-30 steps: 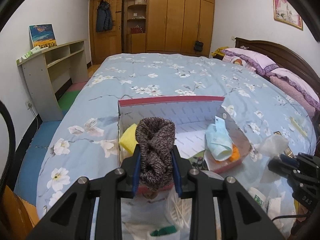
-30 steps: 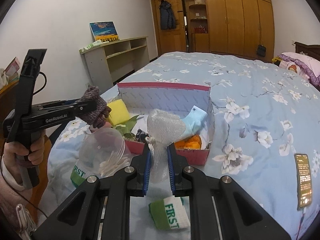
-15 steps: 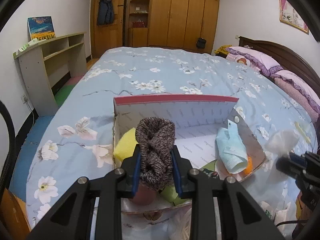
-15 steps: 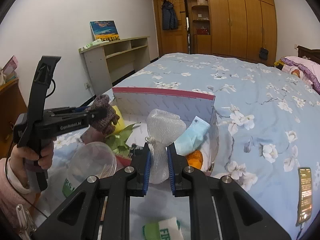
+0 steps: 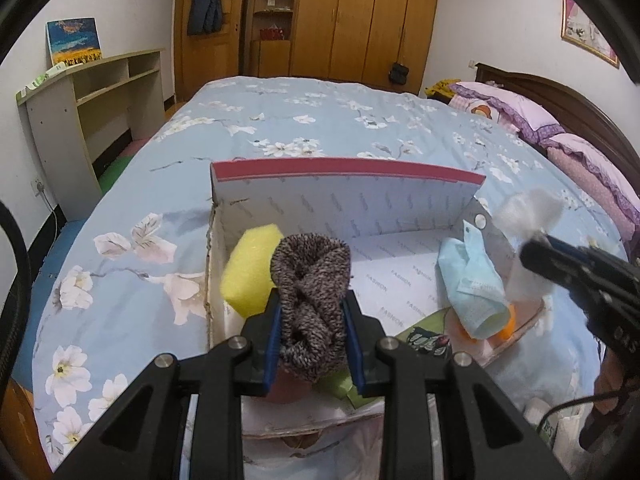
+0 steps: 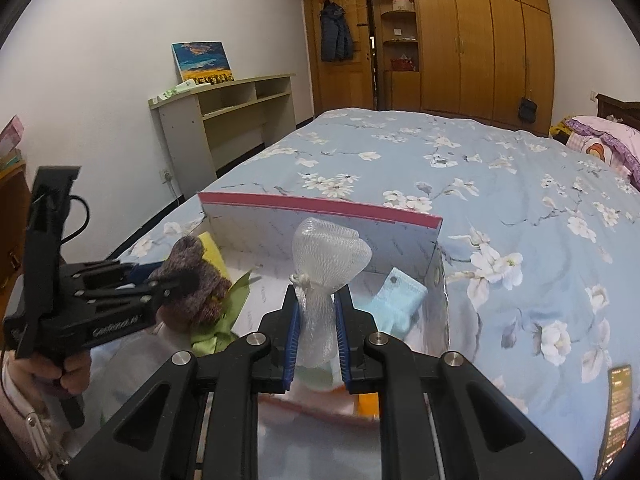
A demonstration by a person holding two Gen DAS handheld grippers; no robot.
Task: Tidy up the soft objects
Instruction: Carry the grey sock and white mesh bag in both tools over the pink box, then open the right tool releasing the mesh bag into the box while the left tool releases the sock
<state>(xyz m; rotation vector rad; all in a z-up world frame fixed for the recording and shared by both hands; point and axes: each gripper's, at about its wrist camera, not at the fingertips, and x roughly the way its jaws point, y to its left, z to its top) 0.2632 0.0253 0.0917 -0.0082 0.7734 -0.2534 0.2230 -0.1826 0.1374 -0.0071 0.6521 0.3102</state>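
Step in hand: both soft items were being carried over the open box (image 5: 344,204) on the bed (image 5: 320,128); judged to be the placing stage, neither item yet let go.
Left gripper (image 5: 312,320): clamped on the knitted brown bundle (image 5: 310,276), which bulged above the blue pads.
Right gripper (image 6: 316,320): pinched tight on the neck of the white mesh pouf (image 6: 328,248), whose puffed head stood clear above the jaws.
Bundle's place: over the near left part of the box, just beside the yellow sponge (image 5: 248,272) leaning in that corner.
Pouf's place: over the right half of the box, above and just left of the light blue cloth (image 6: 400,300) lying against the right wall.
Box contents: sponge, blue cloth, a green leafy item (image 6: 224,300) and something orange (image 5: 506,326) at the near right; floor bare in the middle.
Next move, judged: lower each item toward bare floor, then part the jaws; the bundle must clear the sponge.
Risk, judged: the pouf may spring or cling to the pads on release.
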